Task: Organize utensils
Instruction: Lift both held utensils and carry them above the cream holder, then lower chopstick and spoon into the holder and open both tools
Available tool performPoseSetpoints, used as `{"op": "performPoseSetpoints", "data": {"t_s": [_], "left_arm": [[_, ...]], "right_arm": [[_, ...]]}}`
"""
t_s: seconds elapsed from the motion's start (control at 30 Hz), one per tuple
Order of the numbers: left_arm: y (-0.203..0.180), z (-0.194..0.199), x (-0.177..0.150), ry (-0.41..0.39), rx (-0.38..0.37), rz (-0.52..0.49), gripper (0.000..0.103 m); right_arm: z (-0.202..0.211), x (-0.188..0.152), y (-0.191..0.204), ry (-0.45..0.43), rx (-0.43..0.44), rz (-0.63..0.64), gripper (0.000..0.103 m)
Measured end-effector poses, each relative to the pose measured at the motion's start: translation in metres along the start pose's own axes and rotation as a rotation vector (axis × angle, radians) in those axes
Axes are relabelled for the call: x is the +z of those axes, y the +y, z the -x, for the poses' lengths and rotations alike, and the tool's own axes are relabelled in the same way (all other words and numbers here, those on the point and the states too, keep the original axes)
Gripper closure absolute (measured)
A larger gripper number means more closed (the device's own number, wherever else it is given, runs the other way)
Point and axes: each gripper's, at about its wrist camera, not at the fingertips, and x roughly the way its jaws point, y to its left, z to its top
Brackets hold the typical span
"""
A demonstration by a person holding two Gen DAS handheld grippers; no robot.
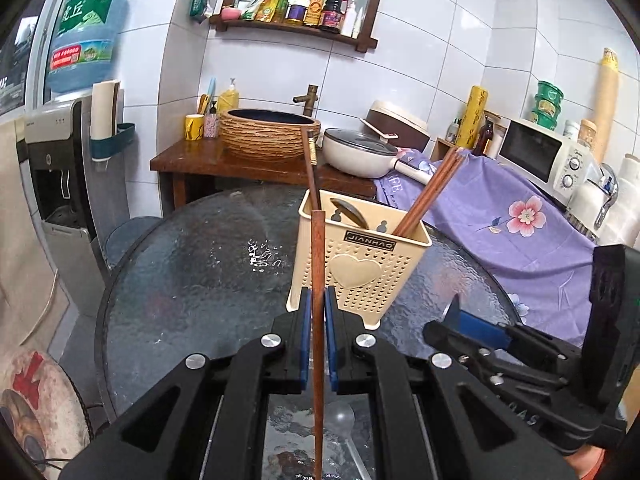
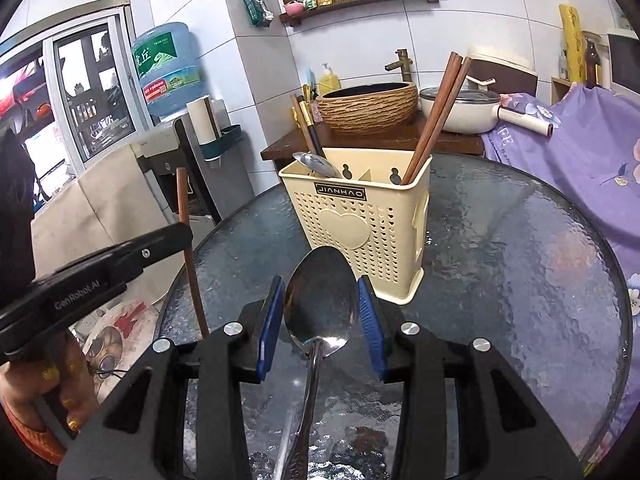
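A cream perforated utensil holder [image 1: 360,258] [image 2: 360,220] stands on the round glass table [image 1: 192,280] [image 2: 520,260]. It holds two brown chopsticks [image 1: 430,192] [image 2: 438,112] in its right compartment, and a dark chopstick and a metal spoon [image 1: 352,212] [image 2: 316,164] in the left. My left gripper [image 1: 318,308] is shut on a brown wooden chopstick [image 1: 318,264] [image 2: 188,240] that stands upright in front of the holder. My right gripper [image 2: 320,304] is shut on a metal spoon [image 2: 320,300], bowl up, just short of the holder. A clear plastic spoon [image 1: 340,416] lies on the glass under the left gripper.
Behind the table stand a wooden counter with a woven basin [image 1: 268,136] and a white lidded pan [image 1: 356,152]. A purple floral cloth [image 1: 520,220] covers the surface to the right. A water dispenser [image 1: 60,152] is at the left. A person's hand [image 2: 48,392] holds the left gripper.
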Motion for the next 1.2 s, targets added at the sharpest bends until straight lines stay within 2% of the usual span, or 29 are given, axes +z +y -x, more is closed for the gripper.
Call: {"op": "performPoseSetpoints", "data": {"t_s": [0.13,0.4,0.77,1.07,1.2], "left_arm": [[-0.002,0.009,0.001,-0.016,0.000,-0.006,0.096],[-0.003,0.021,0.006,-0.039,-0.030,-0.002,0.096],[-0.014,0.026,0.030,-0.059,-0.068,-0.029,0.096],[-0.026,0.023,0.069,-0.107,-0.076,-0.067,0.096],[-0.030,0.024,0.098,-0.141,-0.070,-0.088,0.096]], "right_arm": [[-0.011,0.000,0.003,0.014,-0.010,0.013,0.065],[-0.010,0.006,0.018,-0.013,-0.025,0.073,0.065],[-0.009,0.017,0.009,-0.028,0.013,0.033,0.065],[-0.009,0.058,0.000,-0.086,0.002,0.031,0.065],[-0.001,0.087,-0.002,-0.165,0.007,0.023,0.065]]}}
